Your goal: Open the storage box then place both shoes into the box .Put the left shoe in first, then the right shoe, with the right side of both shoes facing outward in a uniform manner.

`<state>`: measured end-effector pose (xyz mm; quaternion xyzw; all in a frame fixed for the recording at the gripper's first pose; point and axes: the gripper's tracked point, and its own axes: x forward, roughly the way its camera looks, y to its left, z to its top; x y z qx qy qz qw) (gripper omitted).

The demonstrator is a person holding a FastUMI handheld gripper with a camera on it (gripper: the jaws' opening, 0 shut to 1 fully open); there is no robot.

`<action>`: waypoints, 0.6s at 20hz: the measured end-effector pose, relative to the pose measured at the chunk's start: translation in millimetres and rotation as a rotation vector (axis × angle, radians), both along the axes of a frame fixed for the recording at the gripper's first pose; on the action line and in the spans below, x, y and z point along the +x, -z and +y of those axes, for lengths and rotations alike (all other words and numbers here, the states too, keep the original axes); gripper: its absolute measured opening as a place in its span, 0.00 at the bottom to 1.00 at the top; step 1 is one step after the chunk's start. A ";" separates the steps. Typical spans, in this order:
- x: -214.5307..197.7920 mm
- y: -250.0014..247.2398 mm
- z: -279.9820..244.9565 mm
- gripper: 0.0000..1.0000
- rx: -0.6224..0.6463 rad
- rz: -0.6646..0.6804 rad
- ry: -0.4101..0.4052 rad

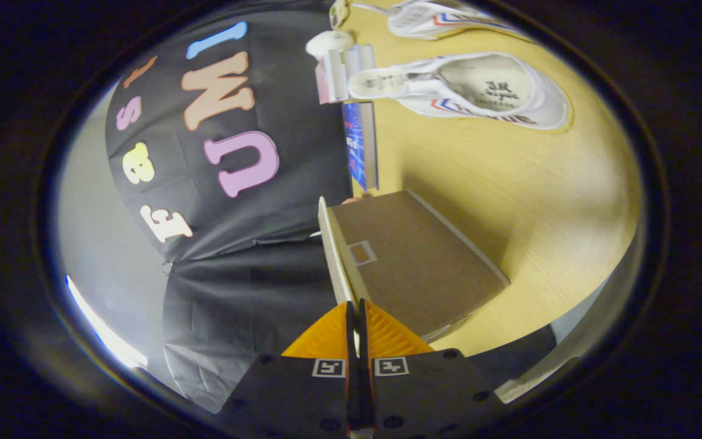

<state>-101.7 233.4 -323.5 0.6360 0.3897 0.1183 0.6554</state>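
Between the gripper [354, 317] fingers, the box lid's [334, 250] edge

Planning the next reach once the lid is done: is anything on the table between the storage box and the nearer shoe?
Nothing visible does. The gripper has its fingers closed on the edge of the lid of the storage box. Beyond the box, bare table runs up to the nearer shoe; the books stand off to one side.

Wood table [509, 201] w/ brown box [412, 262], two white shoes [479, 91], books [360, 143] on it.
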 end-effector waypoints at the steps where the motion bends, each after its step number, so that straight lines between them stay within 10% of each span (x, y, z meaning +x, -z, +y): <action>1: 0.6 -11.8 3.3 0.03 -0.023 -0.034 -0.017; 12: 8.6 -139.5 113.7 0.03 -0.087 -0.320 -0.265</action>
